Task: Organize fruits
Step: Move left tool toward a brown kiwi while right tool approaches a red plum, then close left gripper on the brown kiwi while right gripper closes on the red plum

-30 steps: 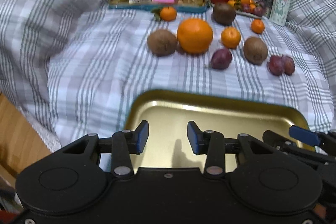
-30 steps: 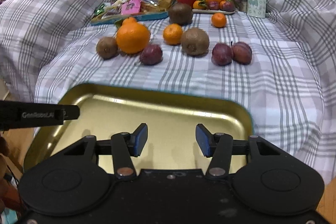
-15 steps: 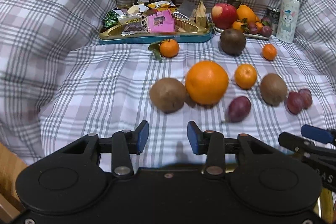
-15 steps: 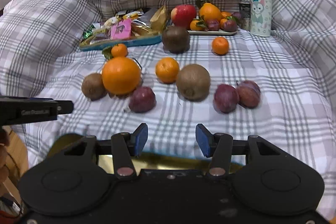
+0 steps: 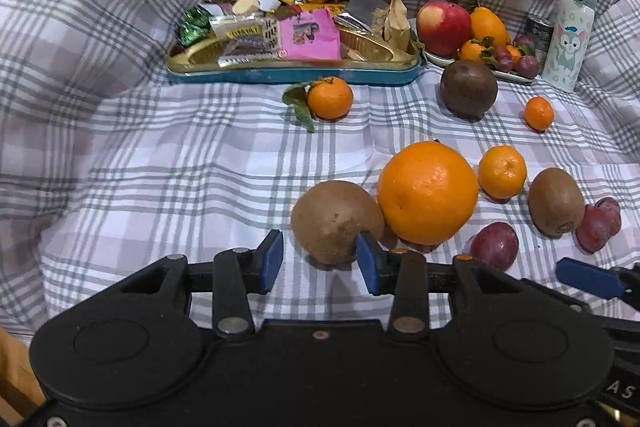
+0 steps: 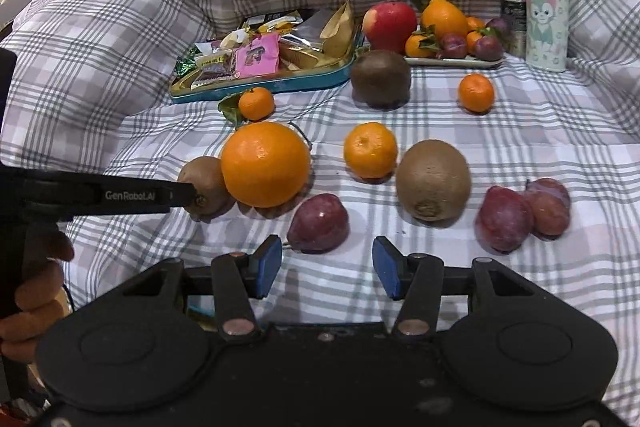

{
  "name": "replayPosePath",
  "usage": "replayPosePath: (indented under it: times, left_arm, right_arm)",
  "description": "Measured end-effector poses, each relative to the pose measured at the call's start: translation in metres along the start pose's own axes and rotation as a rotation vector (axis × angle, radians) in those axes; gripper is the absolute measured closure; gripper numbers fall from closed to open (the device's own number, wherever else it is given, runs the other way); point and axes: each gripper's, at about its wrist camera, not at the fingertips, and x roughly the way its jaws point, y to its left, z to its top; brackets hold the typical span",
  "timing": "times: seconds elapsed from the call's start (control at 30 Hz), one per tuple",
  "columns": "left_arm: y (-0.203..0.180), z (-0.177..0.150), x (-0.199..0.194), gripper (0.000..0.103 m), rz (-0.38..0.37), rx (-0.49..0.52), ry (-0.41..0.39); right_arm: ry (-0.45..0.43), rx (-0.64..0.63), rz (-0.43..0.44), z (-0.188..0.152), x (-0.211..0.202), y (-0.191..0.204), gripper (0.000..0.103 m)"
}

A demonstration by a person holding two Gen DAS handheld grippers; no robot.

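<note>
The left gripper [image 5: 319,261], jaws spread, reaches a brown fuzzy kiwi [image 5: 337,221] beside a big round orange [image 5: 427,191]. The right gripper [image 6: 327,267], jaws spread and empty, hangs near a dark red plum [image 6: 319,222].

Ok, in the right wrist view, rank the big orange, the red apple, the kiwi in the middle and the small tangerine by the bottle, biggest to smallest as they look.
1. Big orange
2. Middle kiwi, nearer the camera, so possibly flattered
3. Red apple, farther back, so likely bigger than it looks
4. Small tangerine
</note>
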Motion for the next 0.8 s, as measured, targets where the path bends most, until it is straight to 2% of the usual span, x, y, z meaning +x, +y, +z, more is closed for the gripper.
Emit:
replayPosePath:
  times: [0.2, 0.5, 0.63, 0.7, 0.8]
  left_arm:
    - [0.004, 0.003, 0.008, 0.053, -0.069, 0.001, 0.003]
    - [0.001, 0.008, 0.013, 0.048, -0.053, 0.083, -0.050]
    - [0.002, 0.010, 0.015, 0.047, -0.063, 0.082, -0.052]
    - [0.004, 0.010, 0.015, 0.047, -0.071, 0.071, -0.048]
    - [0.007, 0.011, 0.015, 0.047, -0.082, 0.050, -0.038]
  right_arm:
    - [0.018, 0.011, 0.004, 0.005, 0.017, 0.008, 0.048]
    - [0.048, 0.040, -0.011, 0.009, 0.037, 0.012, 0.048]
    - [0.053, 0.050, -0.020, 0.010, 0.043, 0.011, 0.048]
    - [0.053, 0.057, -0.025, 0.010, 0.045, 0.010, 0.050]
    - [0.039, 0.036, -0.044, 0.010, 0.045, 0.011, 0.058]
